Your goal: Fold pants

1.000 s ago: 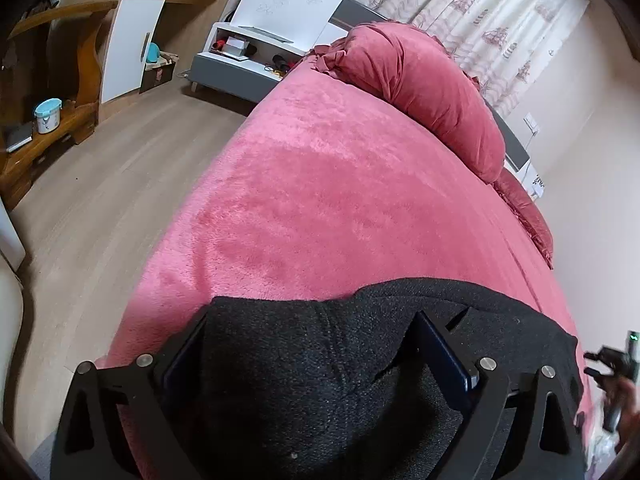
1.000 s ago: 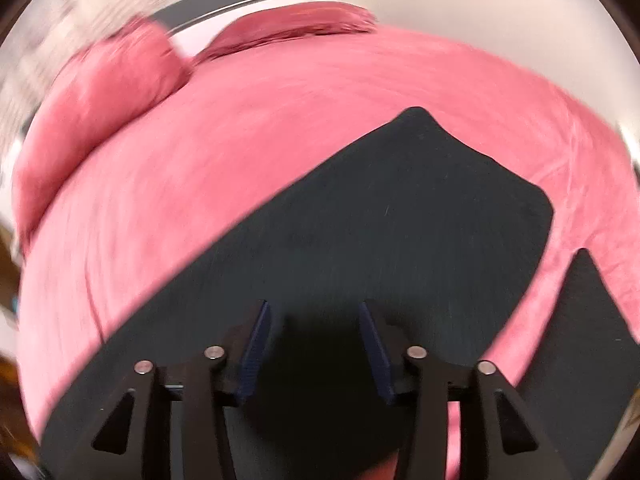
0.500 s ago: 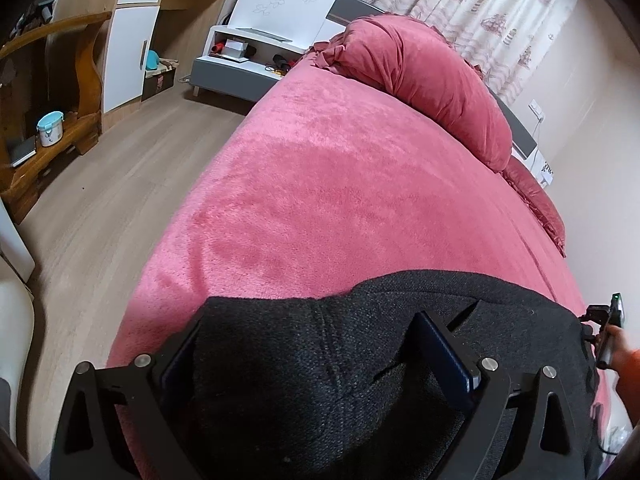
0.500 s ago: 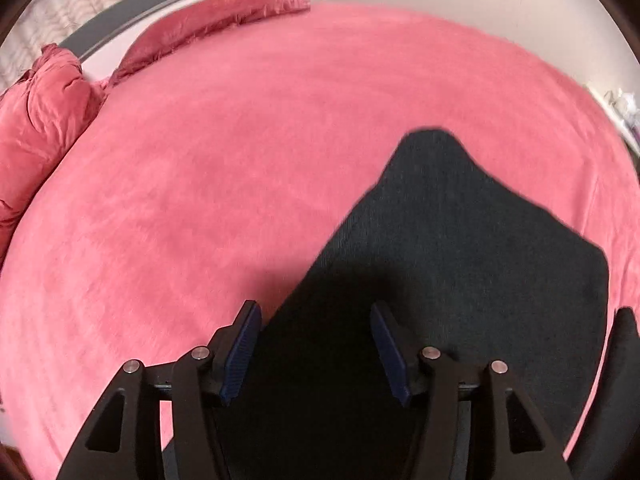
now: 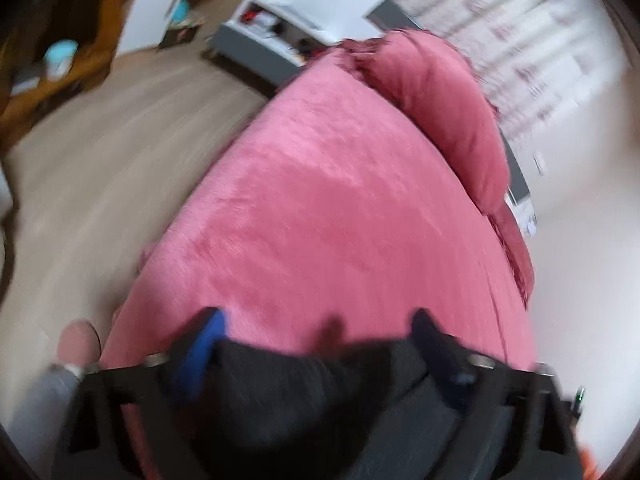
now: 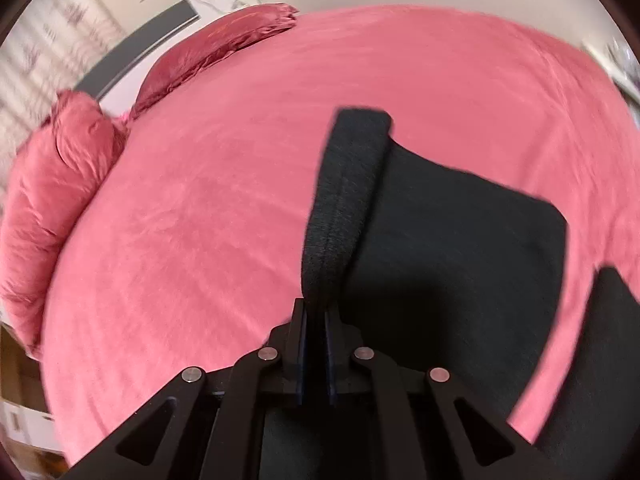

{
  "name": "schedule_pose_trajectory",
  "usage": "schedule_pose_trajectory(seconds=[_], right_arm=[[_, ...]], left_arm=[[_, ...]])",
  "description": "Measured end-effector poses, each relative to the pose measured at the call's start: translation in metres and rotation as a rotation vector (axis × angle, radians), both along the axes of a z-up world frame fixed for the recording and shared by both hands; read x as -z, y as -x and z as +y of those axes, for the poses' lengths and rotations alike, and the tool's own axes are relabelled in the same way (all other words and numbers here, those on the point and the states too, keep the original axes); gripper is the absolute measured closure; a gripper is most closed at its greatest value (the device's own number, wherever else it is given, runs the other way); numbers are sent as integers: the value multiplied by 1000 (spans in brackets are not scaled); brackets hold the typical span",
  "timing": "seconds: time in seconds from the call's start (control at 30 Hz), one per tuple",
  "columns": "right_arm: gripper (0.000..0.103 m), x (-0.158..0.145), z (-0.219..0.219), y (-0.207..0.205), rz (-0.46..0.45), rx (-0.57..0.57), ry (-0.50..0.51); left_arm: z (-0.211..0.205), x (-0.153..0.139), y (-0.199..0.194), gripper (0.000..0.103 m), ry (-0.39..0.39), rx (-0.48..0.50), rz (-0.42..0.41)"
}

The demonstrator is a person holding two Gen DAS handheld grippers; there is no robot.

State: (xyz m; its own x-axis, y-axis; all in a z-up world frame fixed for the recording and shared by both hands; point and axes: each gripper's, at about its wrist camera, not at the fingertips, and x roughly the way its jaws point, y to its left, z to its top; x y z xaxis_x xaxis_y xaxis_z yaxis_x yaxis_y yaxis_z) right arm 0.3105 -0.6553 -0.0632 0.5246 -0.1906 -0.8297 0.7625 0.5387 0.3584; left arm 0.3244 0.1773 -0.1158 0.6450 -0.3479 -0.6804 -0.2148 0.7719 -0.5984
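Note:
Black knit pants (image 6: 452,220) lie on a pink bedspread (image 6: 224,208). My right gripper (image 6: 316,316) is shut on an edge of the pants and lifts a strip of the fabric off the bed. In the blurred left wrist view the pants (image 5: 304,400) lie under and between the fingers of my left gripper (image 5: 320,336), which is open. Its jaws stand wide apart over the near edge of the fabric.
Red pillows (image 5: 440,108) (image 6: 60,168) lie at the head of the bed. Wooden floor (image 5: 100,168), a grey-white low cabinet (image 5: 272,36) and a wooden desk are to the left. A foot in a pink slipper (image 5: 78,342) stands by the bed.
My right gripper has shut on the edge of the pants and raised it. My left gripper has pulled back, so less fabric shows between its fingers, and that view is now blurred.

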Motion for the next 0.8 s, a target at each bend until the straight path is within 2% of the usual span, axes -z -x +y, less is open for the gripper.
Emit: schedule_pose_trajectory(seconds=[0.03, 0.07, 0.1, 0.13, 0.3, 0.4, 0.43, 0.47, 0.5, 0.53, 0.6, 0.67, 0.7, 0.73, 0.77, 0.8], right_arm=[[96, 0, -1, 10, -24, 14, -24], [96, 1, -3, 23, -58, 32, -53], [96, -2, -1, 31, -73, 41, -66], [96, -4, 1, 37, -86, 45, -75], [96, -31, 15, 68, -150, 37, -78], [96, -41, 17, 89, -180, 28, -75], [96, -43, 20, 95, -186, 28, -84], [96, -42, 19, 97, -188, 29, -91], [96, -41, 21, 102, -185, 32, -101], [96, -39, 20, 105, -180, 35, -110], [96, -33, 20, 113, -182, 52, -137], [96, -27, 16, 121, -190, 76, -171], [96, -25, 15, 122, -188, 82, -181], [96, -24, 15, 122, -186, 87, -184], [96, -22, 14, 121, -184, 89, -184], [96, -21, 14, 119, -179, 87, -182]], left_arm=[[0, 1, -3, 70, -42, -7, 30], [-2, -2, -4, 99, -156, -24, 55], [-3, -3, -4, 98, -179, -13, 52], [-3, -4, -2, 97, -167, 3, 42], [4, -42, 23, 103, -111, 61, -104], [6, -54, 32, 103, -79, 94, -118], [4, -56, 34, 103, -41, 136, -121], [3, -57, 34, 100, -30, 155, -107], [4, -56, 34, 92, -27, 167, -85], [6, -51, 33, 61, -24, 173, -45], [15, -42, 34, 22, -32, 123, 24], [24, -34, 33, 28, -24, 94, 45], [26, -26, 29, 32, -32, 103, 88], [26, -20, 26, 46, -34, 118, 118], [22, -10, 20, 54, -4, 172, 162], [18, -7, 16, 54, 18, 200, 176]])
